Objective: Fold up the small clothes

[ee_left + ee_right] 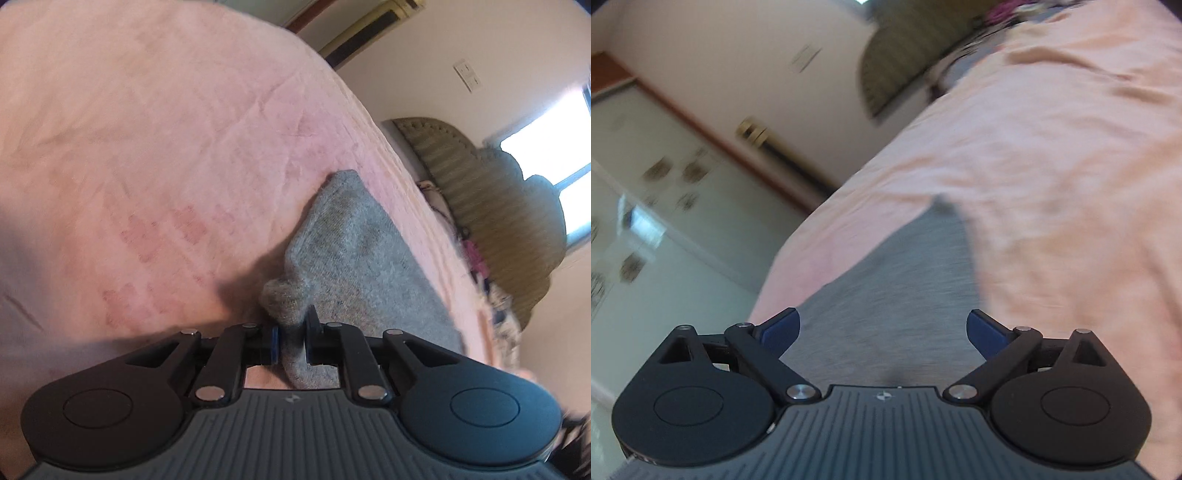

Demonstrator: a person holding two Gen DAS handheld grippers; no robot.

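- Between the fingers of the left gripper sits a bunched edge of the grey garment, clamped tight.
- From this grip the garment runs toward 1 o'clock across the pink bedcover.
- Right gripper is spread wide and holds nothing; the grey cloth lies between its fingers, toward 12 o'clock.
- Contact there I cannot tell.

Left gripper clamped tight on the grey knit garment — a bunched corner pinched between its pads. The rest trails across the pink bedspread.
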